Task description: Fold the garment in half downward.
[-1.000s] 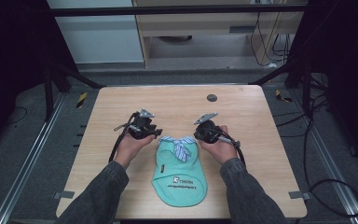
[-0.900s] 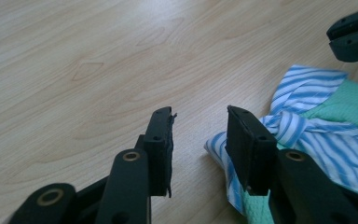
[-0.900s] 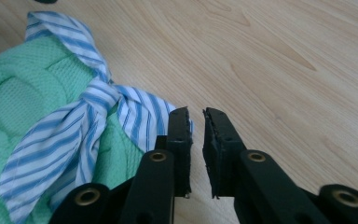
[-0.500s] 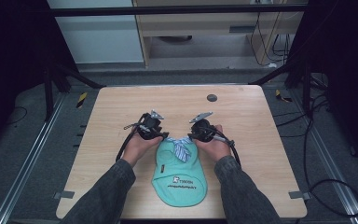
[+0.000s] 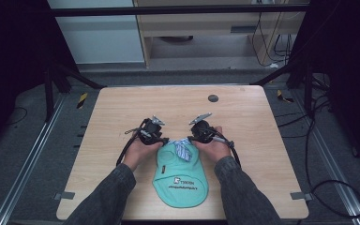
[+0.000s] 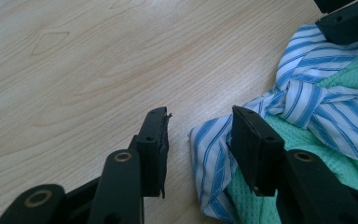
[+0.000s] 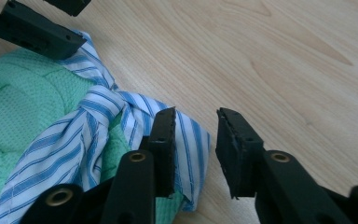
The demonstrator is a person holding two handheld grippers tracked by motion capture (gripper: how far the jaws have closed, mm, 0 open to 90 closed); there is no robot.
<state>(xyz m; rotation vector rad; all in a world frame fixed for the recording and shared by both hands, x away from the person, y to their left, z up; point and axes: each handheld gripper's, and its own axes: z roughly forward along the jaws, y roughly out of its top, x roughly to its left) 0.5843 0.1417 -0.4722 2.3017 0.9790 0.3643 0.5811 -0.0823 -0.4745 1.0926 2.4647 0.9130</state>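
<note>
Working at the collar end of a green bib (image 5: 180, 180) that lies flat on the table (image 5: 243, 122) near the person's edge, both hands sit at the blue-striped ties (image 5: 183, 150). The left tongs (image 6: 198, 133) stand partly open, a striped tie end (image 6: 209, 163) lying in the gap with neither pad pressing on it. The right tongs (image 7: 196, 135) have just been opening and stand apart, bare wood between the pads, the striped cloth (image 7: 189, 140) under and beside the left pad. This looks like the release after arranging the ties; the next move likely calls for lifting both tongs clear without dragging the fabric. From the high view come the whole bib, its printed label and the dark disc (image 5: 213, 98) farther up; the gripper views give the knotted crossing of the ties and the open gaps.
</note>
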